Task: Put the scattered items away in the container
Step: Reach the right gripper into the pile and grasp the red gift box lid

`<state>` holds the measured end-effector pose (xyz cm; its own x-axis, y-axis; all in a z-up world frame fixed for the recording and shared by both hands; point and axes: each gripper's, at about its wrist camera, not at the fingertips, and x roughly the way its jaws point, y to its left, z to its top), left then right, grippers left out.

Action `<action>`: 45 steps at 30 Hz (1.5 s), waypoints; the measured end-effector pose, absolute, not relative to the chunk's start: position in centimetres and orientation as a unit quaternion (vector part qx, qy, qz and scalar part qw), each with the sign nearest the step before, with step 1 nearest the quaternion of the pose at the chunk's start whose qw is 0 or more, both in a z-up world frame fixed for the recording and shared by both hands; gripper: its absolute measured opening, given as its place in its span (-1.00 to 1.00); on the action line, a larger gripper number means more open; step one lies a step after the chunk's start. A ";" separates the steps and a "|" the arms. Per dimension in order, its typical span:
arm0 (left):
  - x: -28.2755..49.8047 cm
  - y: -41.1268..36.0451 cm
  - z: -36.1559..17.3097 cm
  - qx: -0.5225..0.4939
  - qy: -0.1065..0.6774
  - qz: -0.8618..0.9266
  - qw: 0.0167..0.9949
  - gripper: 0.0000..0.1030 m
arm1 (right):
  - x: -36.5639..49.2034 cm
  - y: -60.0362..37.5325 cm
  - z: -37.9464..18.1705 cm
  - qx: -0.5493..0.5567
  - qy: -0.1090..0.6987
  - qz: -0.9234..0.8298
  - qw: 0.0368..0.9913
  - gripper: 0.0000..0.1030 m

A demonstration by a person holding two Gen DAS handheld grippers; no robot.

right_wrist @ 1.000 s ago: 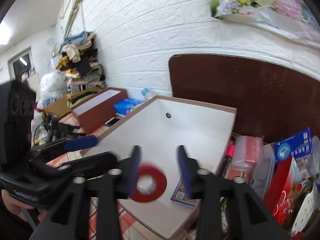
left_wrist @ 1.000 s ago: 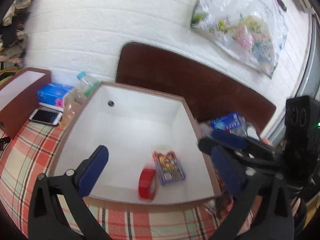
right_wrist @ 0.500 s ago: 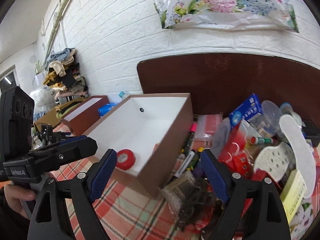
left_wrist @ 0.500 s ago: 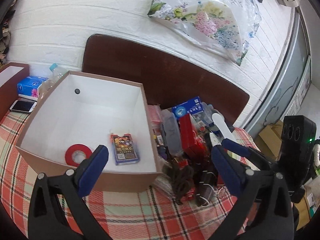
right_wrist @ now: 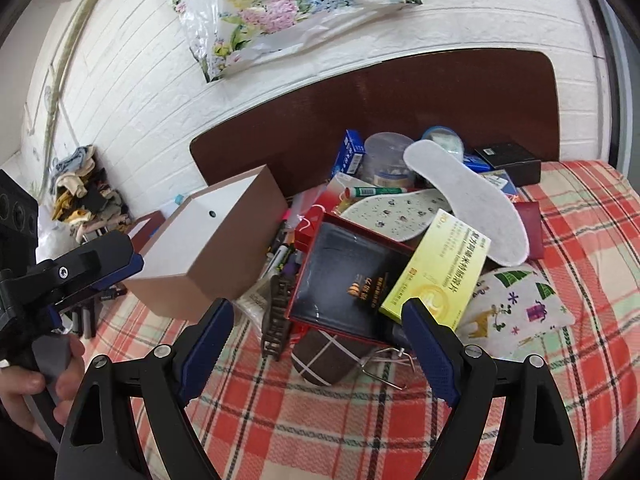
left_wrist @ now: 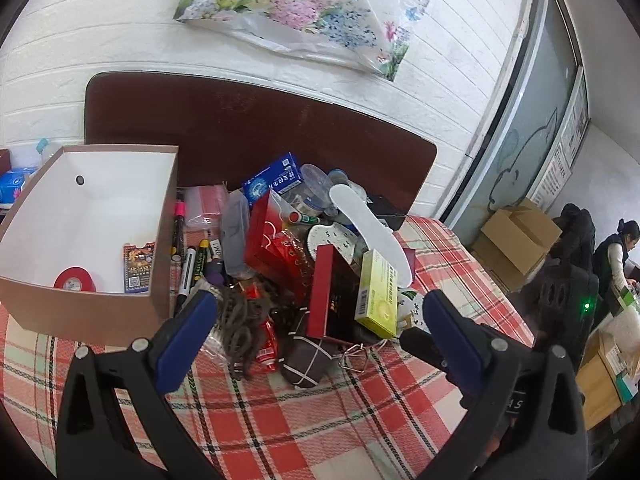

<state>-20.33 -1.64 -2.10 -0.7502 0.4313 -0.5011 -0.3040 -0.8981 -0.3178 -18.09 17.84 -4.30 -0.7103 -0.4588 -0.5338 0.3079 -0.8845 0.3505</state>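
The right hand-held gripper (right_wrist: 318,342) is hanging with its blue pads spread wide and nothing between them, facing the heap of scattered items that is waiting to be tidied. Straight ahead of it, a red-rimmed black gift box (right_wrist: 348,280) is leaning on the pile, with a yellow medicine carton (right_wrist: 438,270) lying against its right edge and a brown checked pouch (right_wrist: 326,354) and a wire binder clip (right_wrist: 384,360) just below on the plaid cloth (right_wrist: 304,420). A white insole (right_wrist: 468,196) is lying across the top of the heap.

The left hand-held gripper (left_wrist: 316,326) is also spread and carrying nothing, aimed at the same pile from the box side. The container, a brown cardboard box with a white inside (left_wrist: 158,280), is standing on the left, touching the heap's markers (left_wrist: 186,272). A red tape roll (left_wrist: 74,280) and a small printed card pack (left_wrist: 138,266) are already lying inside it, so the job appears to be in its early stage, with nearly everything else outside.

The step in hand looks like choosing and reaching for the next item. The next move probably calls for the right hand-held gripper to drop onto one loose piece at the near edge, such as the pouch or the gift box, and close on it without dragging its neighbours along.
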 end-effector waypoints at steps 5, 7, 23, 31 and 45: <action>-20.4 0.4 -1.9 -0.298 -0.089 0.928 0.205 0.99 | -17.8 18.7 -4.9 0.315 -0.138 -0.913 0.218 0.69; -20.6 0.8 -2.1 -0.302 -0.086 0.927 0.203 0.99 | -17.8 18.7 -5.1 0.313 -0.140 -0.912 0.225 0.69; -25.0 1.0 -5.4 -0.361 -0.113 0.901 0.212 0.53 | -20.0 14.4 -7.3 0.302 -0.109 -0.900 0.294 0.68; -28.8 0.2 -7.7 -0.387 -0.143 0.881 0.232 -0.24 | -23.7 12.5 -9.2 0.333 -0.099 -0.889 0.299 -0.05; -32.7 3.0 -11.3 -0.436 -0.124 0.853 0.260 -0.59 | -25.1 12.1 -10.2 0.337 -0.100 -0.886 0.302 -0.50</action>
<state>-32.71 3.02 -11.32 -0.4852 0.5509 -0.6791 -0.3355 -0.8344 -0.4372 -25.13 12.07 -10.24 -0.5904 -0.6030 -0.5365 0.4678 -0.7973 0.3814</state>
